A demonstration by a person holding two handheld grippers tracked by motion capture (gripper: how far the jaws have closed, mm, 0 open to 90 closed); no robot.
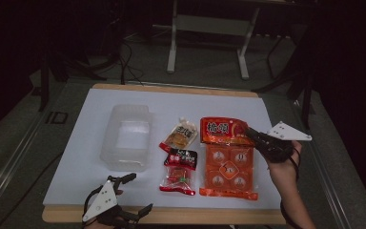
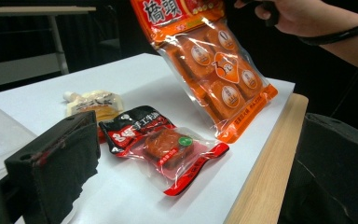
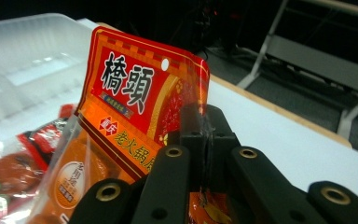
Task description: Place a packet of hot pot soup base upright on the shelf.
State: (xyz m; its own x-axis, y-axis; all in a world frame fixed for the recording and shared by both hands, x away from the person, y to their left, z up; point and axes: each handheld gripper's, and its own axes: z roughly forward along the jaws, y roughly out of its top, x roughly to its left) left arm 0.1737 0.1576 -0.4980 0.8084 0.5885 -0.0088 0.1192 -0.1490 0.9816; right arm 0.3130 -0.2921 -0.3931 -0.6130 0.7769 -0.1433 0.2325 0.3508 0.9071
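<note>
Right hand-held gripper (image 1: pixel 251 134): jaws clamped on the red header edge of the large orange packet (image 1: pixel 228 160); the right gripper view shows the film pinched flat between them.
Packet's place: at the right of the white worktop (image 1: pixel 76 157), its top lifted and tilted, its bottom seam low by the near edge; whether that seam touches the surface, I can't tell.
Long axis: from the gripped header down toward the person, hanging at a slant in the left gripper view.
Clear plastic tub (image 1: pixel 126 136): well to the left of the packet, open side up, nothing in it.
In between: a small pale pouch (image 1: pixel 181 134) and a red-and-black snack packet (image 1: pixel 179 171), lying flat.
Left hand-held gripper (image 1: pixel 140 195): jaws apart, holding nothing, low at the near-left edge.
Nearer hand: the left sits closer to the tub, but the right has the packet; if the tub is the goal, it probably carries leftward over both small packs.
</note>
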